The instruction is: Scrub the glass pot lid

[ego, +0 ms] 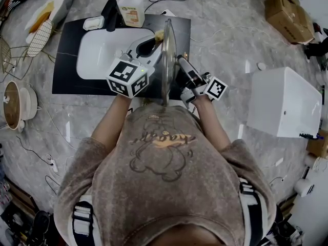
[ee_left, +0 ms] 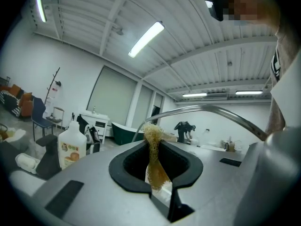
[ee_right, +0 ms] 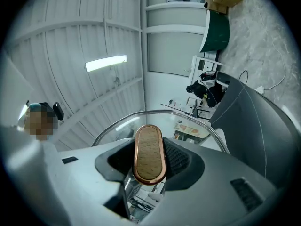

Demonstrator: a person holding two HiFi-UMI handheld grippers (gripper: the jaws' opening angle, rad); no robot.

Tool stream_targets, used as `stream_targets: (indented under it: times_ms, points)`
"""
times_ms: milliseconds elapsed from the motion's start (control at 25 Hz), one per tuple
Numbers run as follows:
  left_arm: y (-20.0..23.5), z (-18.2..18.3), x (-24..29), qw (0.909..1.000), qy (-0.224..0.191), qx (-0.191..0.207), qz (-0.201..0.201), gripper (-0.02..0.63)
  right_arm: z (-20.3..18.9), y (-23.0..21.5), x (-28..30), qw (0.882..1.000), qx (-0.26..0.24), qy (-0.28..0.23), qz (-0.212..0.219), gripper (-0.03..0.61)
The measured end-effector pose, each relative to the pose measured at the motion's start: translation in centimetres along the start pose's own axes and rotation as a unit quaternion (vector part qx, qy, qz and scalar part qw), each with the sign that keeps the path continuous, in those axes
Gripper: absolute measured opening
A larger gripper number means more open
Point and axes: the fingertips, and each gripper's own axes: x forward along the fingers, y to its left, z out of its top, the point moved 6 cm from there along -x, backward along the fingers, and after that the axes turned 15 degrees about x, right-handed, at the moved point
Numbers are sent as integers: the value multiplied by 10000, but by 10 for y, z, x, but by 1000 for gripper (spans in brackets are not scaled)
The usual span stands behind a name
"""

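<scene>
The glass pot lid (ego: 167,60) stands on edge above the white sink (ego: 97,53), seen edge-on in the head view. My right gripper (ego: 180,68) is shut on the lid's wooden, copper-rimmed handle (ee_right: 149,153), and the glass pane with its metal rim (ee_right: 188,126) shows just beyond the jaws. My left gripper (ego: 152,42) is on the lid's other side, shut on a yellowish fibre scrubber (ee_left: 153,161). The scrubber's tuft sticks out towards the lid's steel rim (ee_left: 211,111). Whether the scrubber touches the glass I cannot tell.
The sink sits on a black mat (ego: 64,68). Behind it stand a detergent bottle (ego: 131,8) and a small dish (ego: 93,22). A rack with dishes (ego: 43,22) and a pot (ego: 14,105) are at the left. A white box (ego: 284,101) and cardboard boxes (ego: 287,9) are at the right.
</scene>
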Motion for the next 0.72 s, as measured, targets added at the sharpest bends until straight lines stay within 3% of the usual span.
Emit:
stream_targets:
  times_ms: [720]
  points:
    - [29, -31, 23, 9988, 297, 328, 218, 67, -29, 11, 15, 9981, 276, 422, 361, 178]
